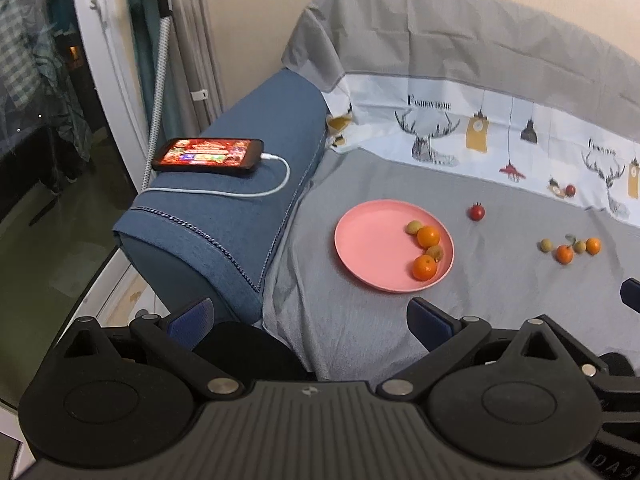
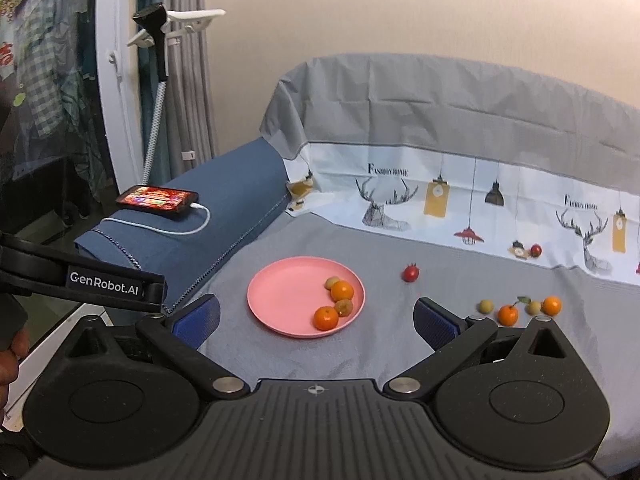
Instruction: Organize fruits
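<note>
pink plate [image 2: 280, 300]: four fruits inside | red tomato [image 2: 411, 273], four fruits [image 2: 508, 314] loose beside

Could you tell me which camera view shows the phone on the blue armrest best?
The left wrist view: the phone is larger there, with its lit screen and white cable clear. The right wrist view shows it smaller and farther left.

A smooth matt plastic plate [image 2: 280, 300] is seen on a woven grey cloth sheet [image 2: 360, 360]. Rough blue denim-like fabric [image 1: 224, 216] is shown under a glossy-screened phone [image 1: 208, 155].
</note>
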A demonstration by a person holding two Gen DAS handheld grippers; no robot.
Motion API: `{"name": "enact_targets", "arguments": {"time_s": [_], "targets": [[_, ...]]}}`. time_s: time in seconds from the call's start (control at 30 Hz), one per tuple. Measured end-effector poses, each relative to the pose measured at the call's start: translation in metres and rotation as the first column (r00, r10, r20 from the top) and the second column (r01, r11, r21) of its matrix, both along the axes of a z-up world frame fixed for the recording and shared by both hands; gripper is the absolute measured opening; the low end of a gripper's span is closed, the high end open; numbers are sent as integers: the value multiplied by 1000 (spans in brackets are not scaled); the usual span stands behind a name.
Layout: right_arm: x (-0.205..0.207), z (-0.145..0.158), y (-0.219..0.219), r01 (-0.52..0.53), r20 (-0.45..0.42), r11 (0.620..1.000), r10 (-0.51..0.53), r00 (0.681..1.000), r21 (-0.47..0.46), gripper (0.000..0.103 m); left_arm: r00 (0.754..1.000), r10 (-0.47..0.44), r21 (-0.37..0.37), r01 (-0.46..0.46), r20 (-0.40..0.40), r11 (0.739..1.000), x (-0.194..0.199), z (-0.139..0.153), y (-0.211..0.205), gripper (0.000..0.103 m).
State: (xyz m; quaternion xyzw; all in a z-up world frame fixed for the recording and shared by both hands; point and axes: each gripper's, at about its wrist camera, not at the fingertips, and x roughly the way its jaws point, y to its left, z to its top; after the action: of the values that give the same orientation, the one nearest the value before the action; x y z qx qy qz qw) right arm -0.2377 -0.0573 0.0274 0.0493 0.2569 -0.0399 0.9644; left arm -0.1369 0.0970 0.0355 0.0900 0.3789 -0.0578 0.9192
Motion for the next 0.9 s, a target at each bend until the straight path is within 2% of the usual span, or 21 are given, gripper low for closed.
{"name": "enact_targets", "arguments": {"time_s": [0.17, 0.33, 0.47, 0.57, 0.73, 0.9], "targets": [[12, -16, -22, 40, -36, 998, -38, 999, 50, 102, 998, -40, 60, 43, -44, 997, 18, -16, -24, 103], [28, -40, -70, 197, -68, 977, -191, 979, 84, 102, 987, -67, 101, 82, -143, 992, 47, -39, -51, 103], [45, -69, -123, 387, -113, 918, -377, 919, 86, 102, 976, -109, 102, 129, -187, 986, 80, -54, -87, 103], [62, -95, -163, 494, -145, 866, -480, 865, 78, 102, 968, -136, 54, 151, -212, 987, 113, -65, -125, 103], [107, -144, -218, 576, -203, 817, -560, 803, 23, 102, 946, -183, -41, 178, -269, 983, 182, -93, -199, 103], [162, -195, -262, 592, -260, 805, -581, 771, -43, 102, 947, -184, -29, 183, -263, 983, 244, -135, -265, 103]]}}
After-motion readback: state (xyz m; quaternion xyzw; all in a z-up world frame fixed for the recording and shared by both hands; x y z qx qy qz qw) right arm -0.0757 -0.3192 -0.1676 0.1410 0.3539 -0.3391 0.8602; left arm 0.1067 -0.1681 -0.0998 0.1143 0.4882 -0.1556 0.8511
